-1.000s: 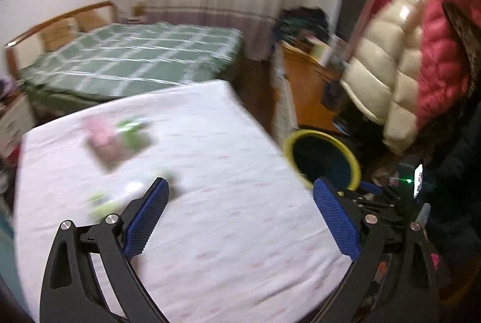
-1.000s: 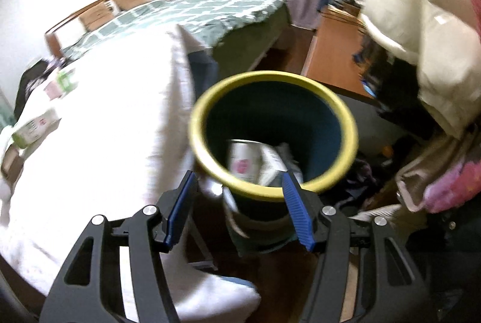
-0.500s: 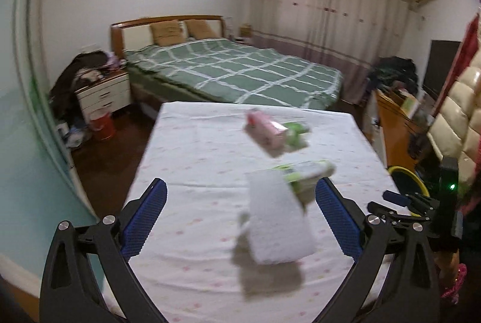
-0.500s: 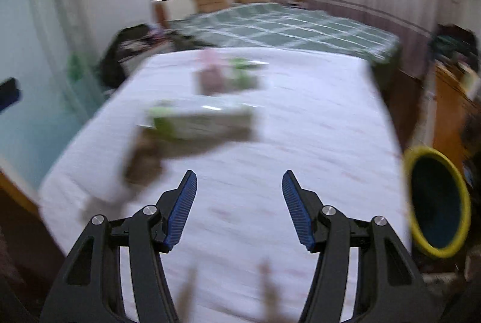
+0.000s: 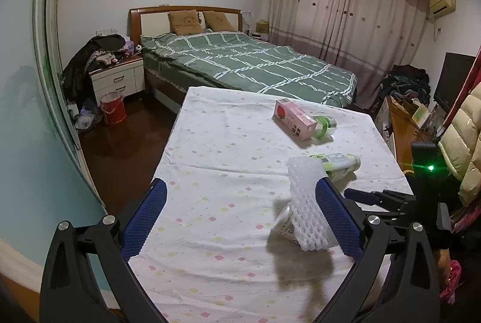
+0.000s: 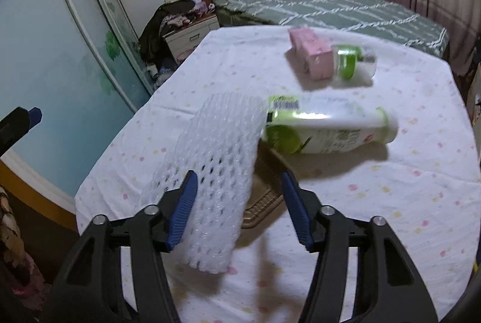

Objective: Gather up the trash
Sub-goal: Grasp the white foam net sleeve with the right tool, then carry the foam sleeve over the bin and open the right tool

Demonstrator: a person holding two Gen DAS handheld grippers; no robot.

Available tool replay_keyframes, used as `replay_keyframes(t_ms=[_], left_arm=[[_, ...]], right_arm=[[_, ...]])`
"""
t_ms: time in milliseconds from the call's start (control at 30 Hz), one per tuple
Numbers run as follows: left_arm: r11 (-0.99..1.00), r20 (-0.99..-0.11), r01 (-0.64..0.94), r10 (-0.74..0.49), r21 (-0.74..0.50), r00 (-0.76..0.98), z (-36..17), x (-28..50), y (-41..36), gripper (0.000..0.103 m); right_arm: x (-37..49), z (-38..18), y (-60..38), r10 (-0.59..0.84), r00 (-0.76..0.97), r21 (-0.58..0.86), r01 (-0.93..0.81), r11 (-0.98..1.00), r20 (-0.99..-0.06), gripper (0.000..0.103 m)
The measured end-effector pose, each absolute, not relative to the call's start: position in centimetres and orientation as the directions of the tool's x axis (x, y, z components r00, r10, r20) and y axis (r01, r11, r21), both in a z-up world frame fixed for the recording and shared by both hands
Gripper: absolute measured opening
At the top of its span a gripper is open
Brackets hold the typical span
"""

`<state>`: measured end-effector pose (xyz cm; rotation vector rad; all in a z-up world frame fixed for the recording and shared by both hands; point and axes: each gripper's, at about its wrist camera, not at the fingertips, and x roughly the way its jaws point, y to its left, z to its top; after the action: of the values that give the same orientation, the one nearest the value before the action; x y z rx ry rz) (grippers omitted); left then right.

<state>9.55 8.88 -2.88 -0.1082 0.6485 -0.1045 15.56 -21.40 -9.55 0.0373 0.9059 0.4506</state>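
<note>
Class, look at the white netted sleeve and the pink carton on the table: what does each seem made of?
White netted sleeve: probably soft foam mesh, matte, with open diamond holes and a limp bend. Pink carton: likely coated paperboard, with flat printed faces, sharp folded edges and a slight sheen.

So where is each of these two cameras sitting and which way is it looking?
Left wrist: on the left gripper, aimed down the table toward the bed; its open blue fingers show, and the right gripper at the right edge.
Right wrist: on the right gripper, jaws closing, foam net between its blue fingers.
Shared: foam net, green bottle, pink carton.
</note>
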Motion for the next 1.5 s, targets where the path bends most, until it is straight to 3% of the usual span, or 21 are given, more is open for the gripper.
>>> replay_keyframes(t_ms=[67, 133, 167, 400, 767, 967, 1167, 1500], left_arm=[[0.988, -0.6, 0.066, -0.136, -0.137, 0.788, -3.2, 9.9, 8.7, 0.098], [0.987, -0.604, 0.07, -0.144, -0.145, 0.784, -3.5, 10.1, 8.5, 0.098], [0.987, -0.605, 0.07, -0.145, -0.146, 0.783, -3.5, 10.1, 8.5, 0.098], [0.988, -0.607, 0.071, -0.142, -0.139, 0.782, -3.7, 10.1, 8.0, 0.098], [0.986, -0.6, 0.11, -0.164, -0.126, 0.783, -3.5, 9.6, 6.7, 0.098], [0.979, -0.621, 0.166, -0.203, -0.118, 0.757, -4.2, 9.8, 5.3, 0.098], [0.972, -0.646, 0.206, -0.231, -0.115, 0.728, -5.3, 10.4, 3.7, 0.098], [0.949, -0.694, 0.298, -0.281, -0.099, 0.663, -7.5, 11.3, -0.5, 0.098]], right_arm=[[15.7, -10.0, -21.3, 0.411, 0.513, 0.239, -0.369, 0.898, -0.754, 0.034], [15.5, -10.0, -21.2, 0.422, 0.505, 0.247, -0.378, 0.892, -0.753, 0.014], [15.4, -10.0, -21.2, 0.43, 0.503, 0.253, -0.383, 0.888, -0.749, 0.011], [13.8, -7.3, -21.7, 0.492, 0.542, 0.286, -0.421, 0.861, -0.681, 0.009], [12.2, -2.4, -26.9, 0.475, 0.67, 0.301, -0.368, 0.88, -0.571, 0.009], [11.8, -1.2, -33.6, 0.352, 0.756, 0.283, -0.228, 0.932, -0.551, 0.009], [11.2, -2.0, -43.2, 0.131, 0.805, 0.246, 0.018, 0.969, -0.578, 0.009], [11.6, -7.0, -56.7, -0.154, 0.731, 0.192, 0.366, 0.911, -0.664, 0.009]])
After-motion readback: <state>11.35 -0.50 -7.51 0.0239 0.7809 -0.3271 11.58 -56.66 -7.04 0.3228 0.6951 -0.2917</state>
